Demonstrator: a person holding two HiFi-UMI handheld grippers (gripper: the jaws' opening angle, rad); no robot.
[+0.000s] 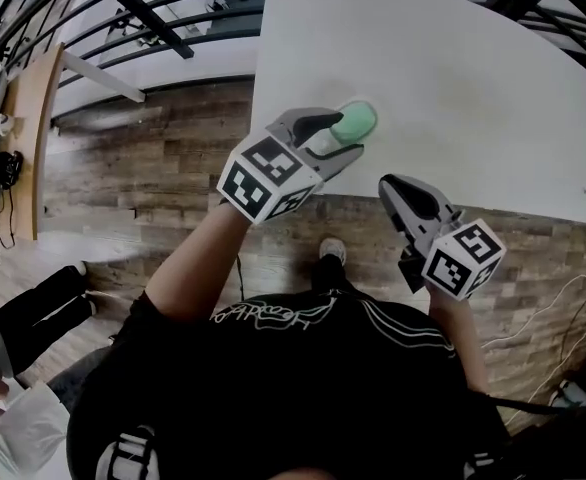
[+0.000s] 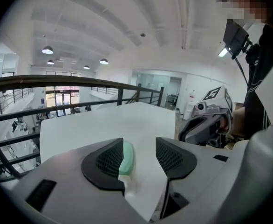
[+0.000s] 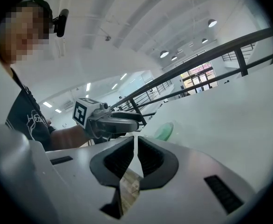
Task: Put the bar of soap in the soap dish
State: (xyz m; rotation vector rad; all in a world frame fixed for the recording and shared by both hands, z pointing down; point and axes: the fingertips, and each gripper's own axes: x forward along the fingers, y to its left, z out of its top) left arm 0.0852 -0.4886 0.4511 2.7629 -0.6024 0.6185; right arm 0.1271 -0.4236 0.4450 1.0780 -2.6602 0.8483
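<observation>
A pale green oval piece [image 1: 358, 120] lies on the white table [image 1: 453, 88] near its front edge; I cannot tell whether it is the soap or the dish. My left gripper [image 1: 345, 133] hangs right at it, open. In the left gripper view the green piece [image 2: 126, 157] shows beside the left pad [image 2: 109, 161], with bare table between it and the right pad. My right gripper [image 1: 393, 190] is shut with nothing in it, over the floor just off the table's edge. From the right gripper [image 3: 137, 146] I see the green piece [image 3: 164, 131] below the left gripper [image 3: 139, 119].
Wooden floor [image 1: 173, 158] runs left of and in front of the table. Black railings [image 1: 143, 8] cross behind it. A wooden desk [image 1: 28, 138] stands far left, and a seated person's leg [image 1: 33, 308] is at the lower left. Cables [image 1: 563, 308] lie on the floor at the right.
</observation>
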